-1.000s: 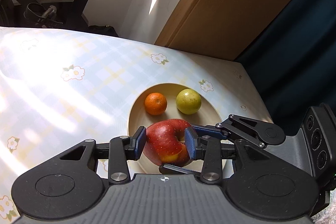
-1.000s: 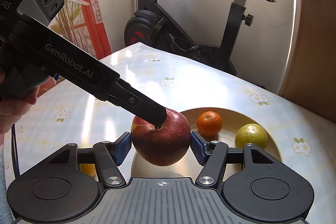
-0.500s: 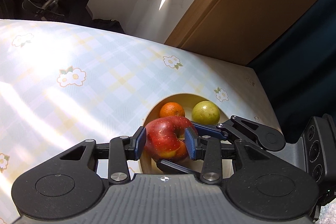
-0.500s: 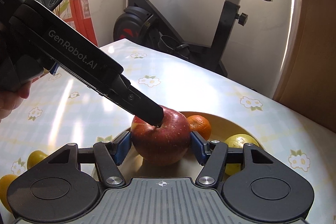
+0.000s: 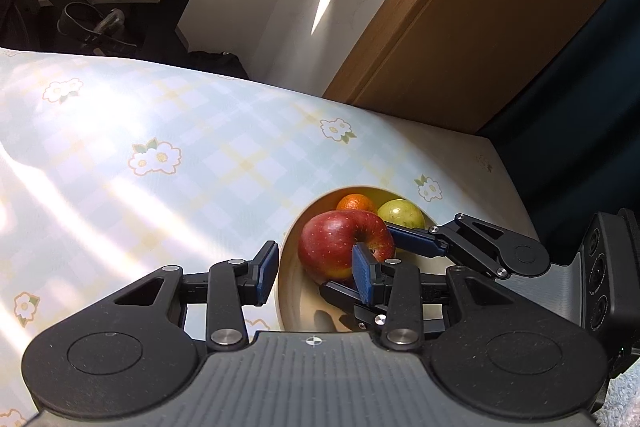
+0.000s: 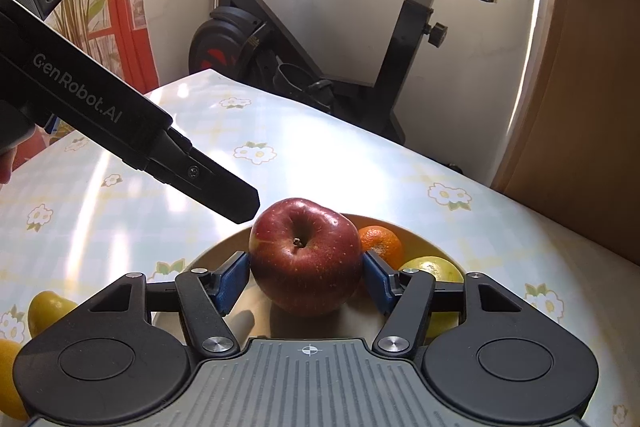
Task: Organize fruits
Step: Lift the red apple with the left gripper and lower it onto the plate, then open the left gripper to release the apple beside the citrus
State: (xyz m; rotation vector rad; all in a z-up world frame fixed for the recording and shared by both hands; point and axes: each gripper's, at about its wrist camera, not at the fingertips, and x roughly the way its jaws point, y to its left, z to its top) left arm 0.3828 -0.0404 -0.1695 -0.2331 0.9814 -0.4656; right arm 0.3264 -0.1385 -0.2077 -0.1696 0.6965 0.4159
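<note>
A big red apple [image 6: 306, 259] sits in the cream bowl [image 6: 216, 255], held between the blue pads of my right gripper [image 6: 306, 279], which is shut on it. It also shows in the left wrist view [image 5: 340, 243]. An orange [image 6: 382, 245] and a yellow-green fruit [image 6: 434, 267] lie behind it in the bowl [image 5: 288, 283]. My left gripper [image 5: 316, 273] is open and empty at the bowl's near rim, pulled back from the apple; in the right wrist view its fingers [image 6: 224, 195] hover just left of the apple.
Yellow fruits [image 6: 46, 309] lie on the floral tablecloth [image 5: 160, 167] left of the bowl. An exercise bike [image 6: 320, 39] stands beyond the table's far edge. A wooden panel [image 5: 460, 27] and dark curtain are at the right.
My left gripper has opened, let go of the apple and drawn back to the left. The right gripper still holds the apple, now lower in the bowl.
</note>
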